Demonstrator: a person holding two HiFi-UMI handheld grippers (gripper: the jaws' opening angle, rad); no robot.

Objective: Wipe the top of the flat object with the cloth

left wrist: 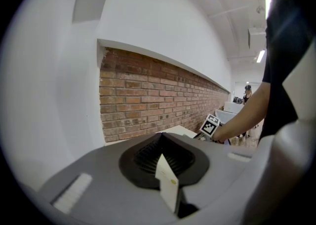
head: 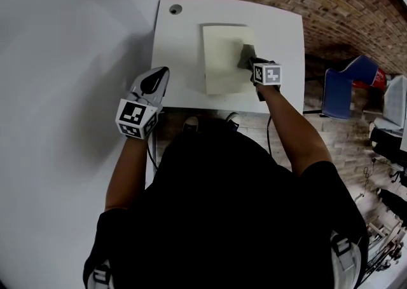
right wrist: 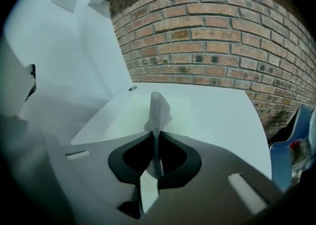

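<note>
Here, right gripper (head: 247, 61) clamps the cloth (right wrist: 157, 112) over the flat object (head: 221, 59); left gripper (head: 154, 81), fingers closed empty, hangs beside the table (head: 280, 33).

Right arm stretches forward, right gripper (head: 248, 61) clamped on the cloth (right wrist: 157, 111); left gripper (head: 155, 80) held low, jaws together.

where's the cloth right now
In the head view the grey cloth is clamped in the right gripper, at the right-hand edge of the pale flat object on the white table.
</note>
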